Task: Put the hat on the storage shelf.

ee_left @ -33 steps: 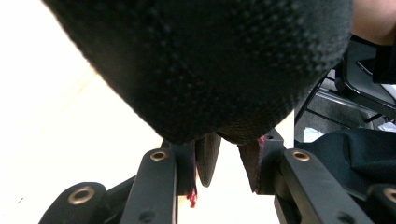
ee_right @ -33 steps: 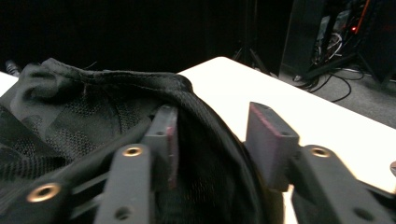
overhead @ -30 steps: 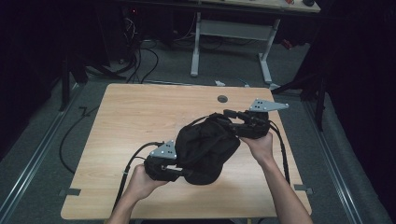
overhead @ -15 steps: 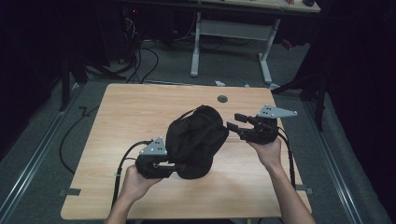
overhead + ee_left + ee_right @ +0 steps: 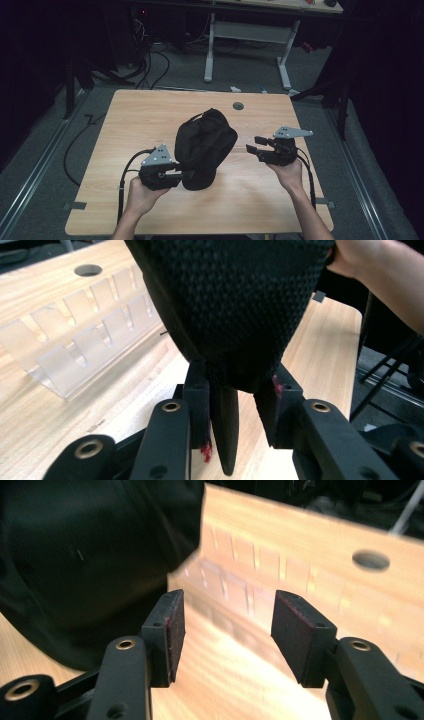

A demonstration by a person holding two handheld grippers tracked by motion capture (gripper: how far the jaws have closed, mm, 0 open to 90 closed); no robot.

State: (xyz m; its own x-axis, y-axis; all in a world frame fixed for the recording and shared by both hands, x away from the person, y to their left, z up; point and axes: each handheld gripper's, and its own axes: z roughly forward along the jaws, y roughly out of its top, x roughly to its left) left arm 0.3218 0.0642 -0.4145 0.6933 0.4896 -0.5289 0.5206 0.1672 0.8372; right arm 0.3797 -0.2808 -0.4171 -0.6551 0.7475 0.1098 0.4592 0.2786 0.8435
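Observation:
A black mesh fabric bag (image 5: 205, 145) stands bunched up in the middle of the wooden table (image 5: 150, 115). My left gripper (image 5: 187, 174) sits at its near left bottom, shut on the bag's lower edge (image 5: 235, 375), which hangs down between the jaws. The bag's weave (image 5: 235, 295) takes up most of the left gripper view. To the bag's right, a short gap away, my right gripper (image 5: 254, 145) is open with nothing between its pads (image 5: 172, 630). The bag (image 5: 85, 565) lies to the left of those jaws.
A clear plastic slotted rack (image 5: 75, 340) lies on the table behind the bag, also seen as the rack (image 5: 240, 580) past the right jaws. A round cable hole (image 5: 238, 106) is near the table's far edge. Cables and a desk frame (image 5: 245, 35) are beyond.
My right gripper has let go of the bag and drawn back to the right. The left gripper has kept its hold, and the bag now stands higher and more to the left.

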